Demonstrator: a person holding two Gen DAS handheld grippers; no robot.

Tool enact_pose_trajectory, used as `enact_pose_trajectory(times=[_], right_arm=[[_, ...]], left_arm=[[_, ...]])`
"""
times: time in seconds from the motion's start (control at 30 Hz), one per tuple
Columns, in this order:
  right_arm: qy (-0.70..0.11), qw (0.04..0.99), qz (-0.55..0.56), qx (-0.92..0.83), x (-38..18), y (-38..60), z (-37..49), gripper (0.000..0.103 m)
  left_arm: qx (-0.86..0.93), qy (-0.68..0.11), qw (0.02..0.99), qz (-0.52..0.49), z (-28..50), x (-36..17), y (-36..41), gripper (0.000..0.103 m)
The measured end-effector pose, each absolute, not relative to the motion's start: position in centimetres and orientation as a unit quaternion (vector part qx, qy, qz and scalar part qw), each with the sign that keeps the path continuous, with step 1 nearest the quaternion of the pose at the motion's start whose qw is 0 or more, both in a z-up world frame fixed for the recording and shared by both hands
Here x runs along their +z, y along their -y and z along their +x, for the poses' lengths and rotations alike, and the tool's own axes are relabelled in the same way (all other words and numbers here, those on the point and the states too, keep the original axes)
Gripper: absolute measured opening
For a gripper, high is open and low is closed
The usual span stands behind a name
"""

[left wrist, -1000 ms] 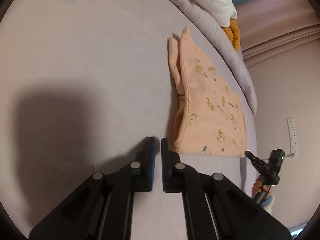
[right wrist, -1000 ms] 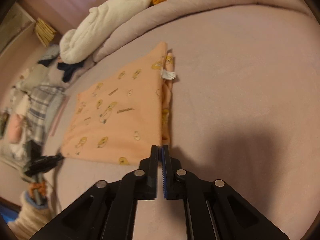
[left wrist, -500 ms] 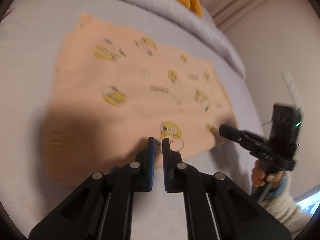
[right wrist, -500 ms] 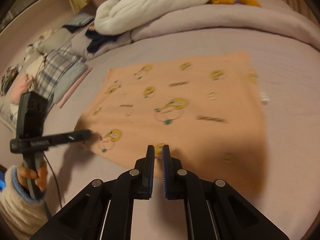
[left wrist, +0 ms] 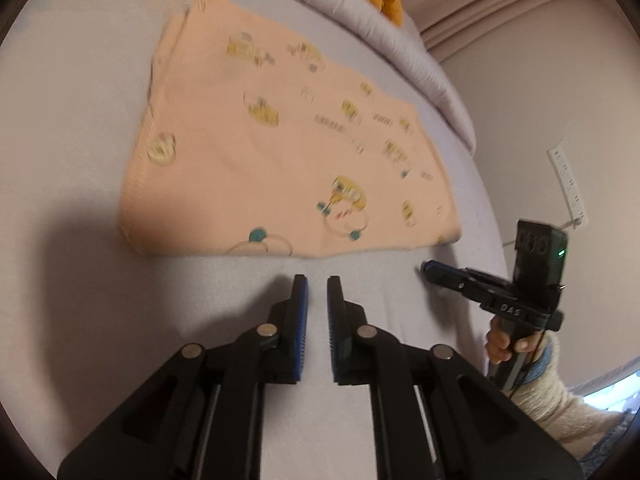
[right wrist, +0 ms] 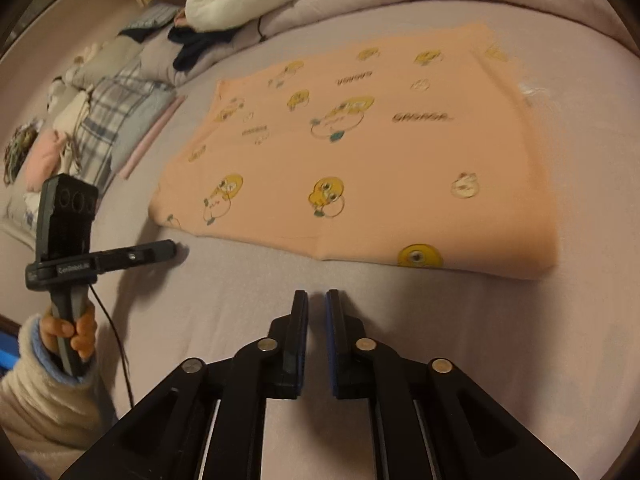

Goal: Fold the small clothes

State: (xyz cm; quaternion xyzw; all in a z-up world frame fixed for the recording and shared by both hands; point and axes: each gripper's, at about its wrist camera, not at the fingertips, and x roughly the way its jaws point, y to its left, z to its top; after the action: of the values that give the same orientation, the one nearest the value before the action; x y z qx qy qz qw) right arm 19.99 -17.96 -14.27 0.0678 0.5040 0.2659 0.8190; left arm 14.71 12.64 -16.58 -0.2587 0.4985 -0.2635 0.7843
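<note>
You are holding both grippers, left (left wrist: 317,284) and right (right wrist: 316,298), just short of the cloth (right wrist: 360,160), jaws slightly spread and pinching nothing. The cloth is lying flat on the bed (right wrist: 400,340), its near edge just ahead of the jaws. Likely next: spread wider, slide one finger under that edge, and pinch all layers before lifting.

Both grippers' jaws have parted slightly and backed off the garment (left wrist: 280,152).
</note>
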Motion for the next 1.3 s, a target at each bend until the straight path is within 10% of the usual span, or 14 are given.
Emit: enact_pose_trajectory(times=[0.1, 0.7, 0.83, 1.3], right_arm=[[-0.480, 0.835, 0.088, 0.254, -13.4, 18.8, 20.5, 0.023], [-0.433, 0.861, 0.249, 0.096, -14.6, 24.8, 36.0, 0.013], [-0.426, 0.879, 0.211, 0.031, -12.9, 26.1, 35.1, 0.029], [-0.479, 0.843, 0.096, 0.223, -15.5, 22.2, 20.1, 0.028]], left_arm=[[-0.253, -0.477, 0.801, -0.257, 15.0, -15.3, -13.5, 0.019], [-0.206, -0.488, 0.815, -0.237, 18.1, -17.6, -15.1, 0.020], [-0.207, -0.488, 0.810, -0.250, 18.7, -17.9, -14.9, 0.020], [-0.186, -0.494, 0.812, -0.248, 18.5, -16.5, -14.2, 0.028]])
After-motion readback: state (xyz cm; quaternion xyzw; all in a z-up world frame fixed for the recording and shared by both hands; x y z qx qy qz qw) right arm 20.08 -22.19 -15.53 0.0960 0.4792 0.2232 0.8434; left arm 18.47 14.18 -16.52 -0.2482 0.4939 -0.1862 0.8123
